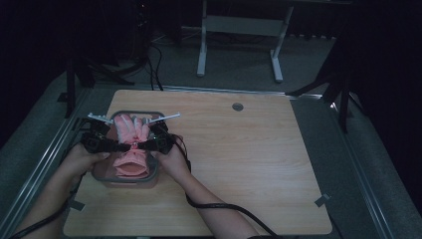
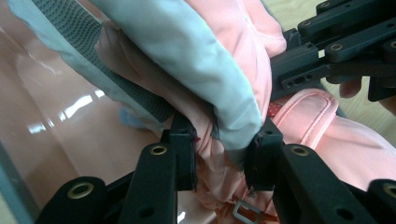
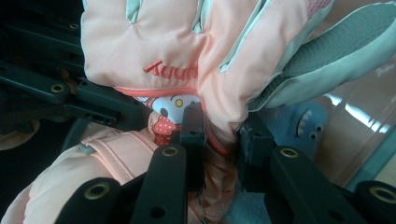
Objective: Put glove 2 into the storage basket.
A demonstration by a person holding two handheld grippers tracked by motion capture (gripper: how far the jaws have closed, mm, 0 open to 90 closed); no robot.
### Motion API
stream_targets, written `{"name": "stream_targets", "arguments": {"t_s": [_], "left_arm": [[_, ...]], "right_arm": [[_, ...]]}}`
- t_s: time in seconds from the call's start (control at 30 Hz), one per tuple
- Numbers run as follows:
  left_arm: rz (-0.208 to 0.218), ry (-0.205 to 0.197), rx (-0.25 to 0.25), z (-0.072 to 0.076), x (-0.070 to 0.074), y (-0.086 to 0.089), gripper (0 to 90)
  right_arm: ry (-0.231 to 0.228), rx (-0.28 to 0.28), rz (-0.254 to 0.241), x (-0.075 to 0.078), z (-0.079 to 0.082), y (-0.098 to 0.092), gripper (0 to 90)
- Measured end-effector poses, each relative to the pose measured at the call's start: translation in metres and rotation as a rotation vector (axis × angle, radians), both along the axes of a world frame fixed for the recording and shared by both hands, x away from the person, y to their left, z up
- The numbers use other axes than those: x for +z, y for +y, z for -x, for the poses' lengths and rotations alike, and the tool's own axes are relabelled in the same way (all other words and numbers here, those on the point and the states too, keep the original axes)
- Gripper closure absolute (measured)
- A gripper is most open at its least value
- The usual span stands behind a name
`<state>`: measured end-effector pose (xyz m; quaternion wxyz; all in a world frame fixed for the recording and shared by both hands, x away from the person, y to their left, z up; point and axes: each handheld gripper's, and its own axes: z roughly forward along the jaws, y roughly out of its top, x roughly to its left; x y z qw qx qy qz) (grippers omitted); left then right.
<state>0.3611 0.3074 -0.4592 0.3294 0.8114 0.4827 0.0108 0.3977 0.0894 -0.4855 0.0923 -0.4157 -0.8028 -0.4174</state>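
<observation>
A pink winter glove [image 1: 131, 144] with pale grey finger panels hangs over a clear plastic container [image 1: 153, 175] at the table's left. Both grippers meet at the glove's wrist from either side. My left gripper [image 1: 124, 146] is shut on the glove [image 2: 224, 88], its two black jaws pinching the pink fabric near the cuff. My right gripper [image 1: 141, 145] is shut on the glove [image 3: 159, 42] too, clamped just below the red lettering and a cartoon patch. The glove's cuff [image 3: 107, 154] lies lower, toward the container. Each gripper view shows the other gripper's black linkage beyond the glove.
The container [image 2: 56, 121] has clear pinkish walls and a grey rim [image 1: 130, 113]. The wooden table [image 1: 249, 159] stretches to the right, with a round grommet [image 1: 237, 106] near its far edge. A black cable [image 1: 219, 206] trails across the front. Stand legs [image 1: 201, 50] rise behind the table.
</observation>
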Motion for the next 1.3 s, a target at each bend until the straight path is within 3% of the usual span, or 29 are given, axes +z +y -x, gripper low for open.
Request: {"name": "stream_targets", "arguments": {"t_s": [0.17, 0.33, 0.53, 0.7, 0.9, 1.0, 1.03, 1.1, 1.13, 1.17, 1.23, 1.3], "left_arm": [[-0.012, 0.026, 0.007, 0.000, -0.009, -0.002, 69.1], [-0.009, 0.062, 0.021, 0.000, -0.016, -0.002, 69.0], [-0.034, 0.082, 0.037, -0.002, -0.018, -0.005, 66.5], [-0.009, 0.087, 0.051, -0.001, -0.019, -0.001, 66.2], [0.005, 0.098, 0.070, -0.001, -0.022, 0.002, 65.5], [0.008, 0.093, 0.072, -0.002, -0.022, 0.000, 62.9], [0.007, 0.093, 0.078, -0.002, -0.021, -0.001, 60.1], [0.002, 0.088, 0.077, -0.003, -0.021, -0.002, 56.0], [-0.011, 0.062, 0.097, -0.003, -0.019, -0.003, 56.0], [-0.021, 0.050, 0.111, -0.003, -0.018, -0.003, 47.0], [-0.064, 0.013, 0.136, -0.003, -0.015, -0.004, 40.7], [-0.081, -0.019, 0.138, -0.001, -0.014, -0.006, 34.1]], "right_arm": [[-0.002, 0.006, 0.057, -0.005, 0.003, 0.002, 74.2], [0.017, 0.011, 0.072, -0.011, 0.003, 0.002, 74.0], [-0.017, 0.031, 0.128, -0.010, 0.004, 0.008, 71.3], [-0.032, 0.044, 0.136, -0.007, 0.002, 0.007, 65.3], [-0.109, 0.032, 0.152, -0.003, 0.004, 0.006, 52.0], [-0.114, 0.032, 0.110, 0.000, 0.002, 0.003, 41.4], [-0.141, 0.034, 0.091, 0.003, 0.003, 0.001, 38.2], [-0.153, 0.038, 0.078, 0.005, 0.004, 0.000, 37.8], [-0.153, 0.043, 0.070, 0.008, 0.004, -0.001, 35.3], [-0.166, 0.064, 0.030, 0.013, 0.005, -0.005, 28.9], [-0.187, 0.093, -0.008, 0.017, 0.006, -0.011, 20.1], [-0.183, 0.081, -0.029, 0.019, 0.005, -0.016, 19.4]]}}
